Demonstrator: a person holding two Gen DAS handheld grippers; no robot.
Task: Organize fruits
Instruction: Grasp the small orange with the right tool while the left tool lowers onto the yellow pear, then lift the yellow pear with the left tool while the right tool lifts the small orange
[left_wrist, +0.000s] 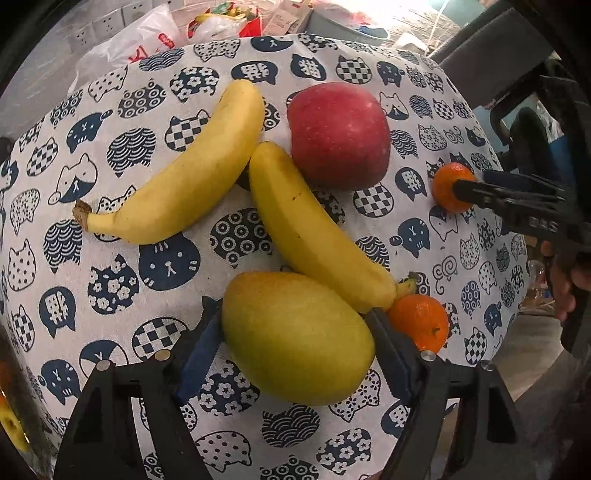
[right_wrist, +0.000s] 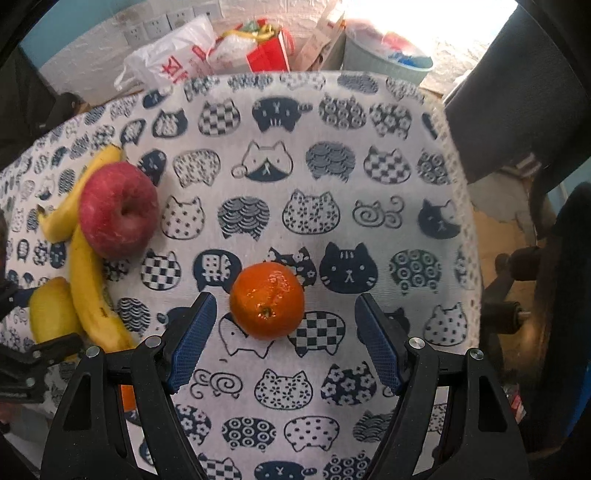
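Left gripper (left_wrist: 295, 339): jaws clamped on one mango (left_wrist: 295, 338). Right gripper (right_wrist: 286, 339): jaws apart, one tangerine (right_wrist: 266, 300) between, untouched. Elsewhere: two bananas (left_wrist: 177, 173), one apple (left_wrist: 339, 134), second tangerine (left_wrist: 419, 320).

Legible text was sparse: the cat-print cloth (left_wrist: 122, 266) on the bench carried Chinese characters inside some cat heads, the right tongs (left_wrist: 458, 192) body showed partial embossed letters "DAS", and a white plastic bag (right_wrist: 173, 59) bore unreadable red characters.

Cat-print tablecloth (right_wrist: 332, 177), white wall with sockets (right_wrist: 155, 27), plastic bags (right_wrist: 173, 62), grey bin (right_wrist: 380, 59), bright glare
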